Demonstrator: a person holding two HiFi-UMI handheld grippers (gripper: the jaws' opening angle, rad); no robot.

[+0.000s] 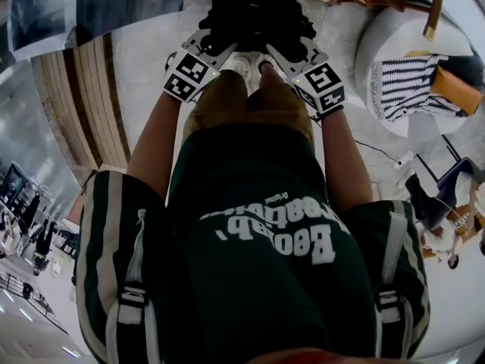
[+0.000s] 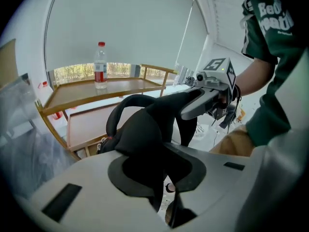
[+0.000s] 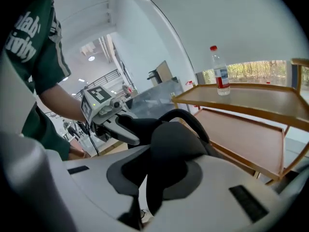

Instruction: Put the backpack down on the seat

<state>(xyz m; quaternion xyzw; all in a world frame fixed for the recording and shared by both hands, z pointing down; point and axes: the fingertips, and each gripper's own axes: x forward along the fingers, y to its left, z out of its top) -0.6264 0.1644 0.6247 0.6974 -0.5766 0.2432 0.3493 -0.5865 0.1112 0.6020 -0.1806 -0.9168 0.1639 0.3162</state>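
**First speaker:** Where is the backpack, and what has hold of it?

**Second speaker:** In the head view the left gripper (image 1: 214,50) comes in from 10 o'clock and the right gripper (image 1: 292,51) from 2 o'clock. The black backpack (image 1: 256,15) hangs between them at 12 o'clock, held up ahead of the person's legs. Each gripper's own view shows its jaws pinched on a padded black shoulder strap, one strap to each gripper.

**First speaker:** How is the bag likely to handle?

**Second speaker:** It looks like soft fabric with no stiff frame, so it will probably sag and slump once it touches down. Its weight cannot be judged. Nothing about it looks fragile or slippery.

**First speaker:** Where is the best place to hold it?

**Second speaker:** High on both straps, which should keep it level. The carry loop (image 2: 126,102), toward 9 o'clock in the left gripper view, would suit a single grip.

**First speaker:** And the seat?

**Second speaker:** A wooden two-level bench (image 2: 120,85) stands beyond the bag with a water bottle (image 2: 100,64) on its top board. A white round chair (image 1: 379,48) with a striped cushion (image 1: 405,86) lies at 2 o'clock in the head view. Which of the two is meant cannot be told.
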